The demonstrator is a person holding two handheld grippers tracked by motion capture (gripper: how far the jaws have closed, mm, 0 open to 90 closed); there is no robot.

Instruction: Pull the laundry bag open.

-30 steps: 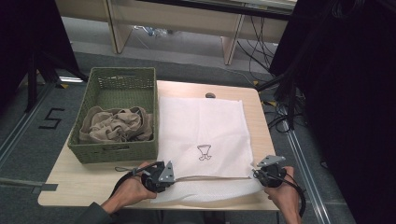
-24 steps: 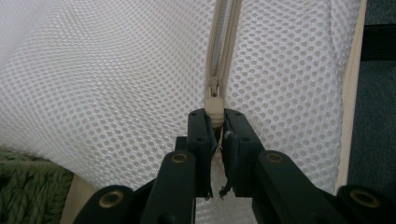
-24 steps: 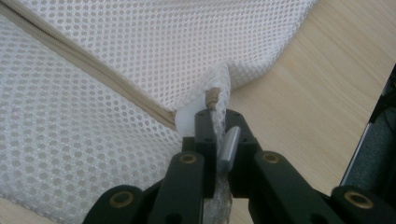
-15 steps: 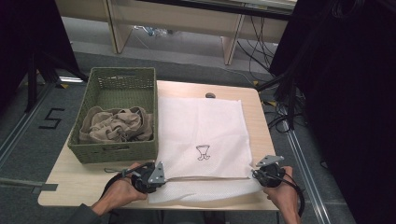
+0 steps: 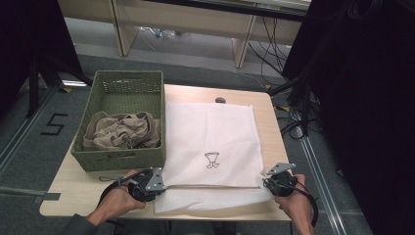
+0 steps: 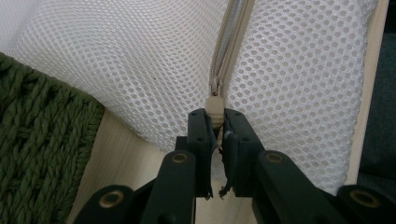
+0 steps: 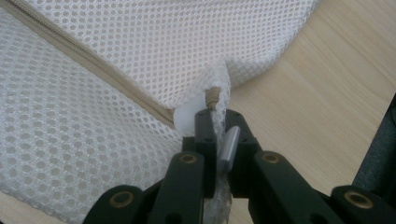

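On the table (image 5: 274, 127) lay a white mesh laundry bag (image 5: 210, 142), flat, just beside a green woven basket (image 5: 122, 156) with a beige cloth (image 5: 122, 133) bundled inside. Along the bag's near edge ran a beige zipper (image 6: 229, 42). The left claw (image 6: 215, 122) was clenched on the zipper pull (image 6: 214, 105) at the bag's left corner. The right claw (image 7: 218, 126) was clenched on the mesh at the other corner, right at the zipper's end. I think that hand held the bag tight so the zipper could slide and not bunch up. The cloth probably was meant to go in the bag.
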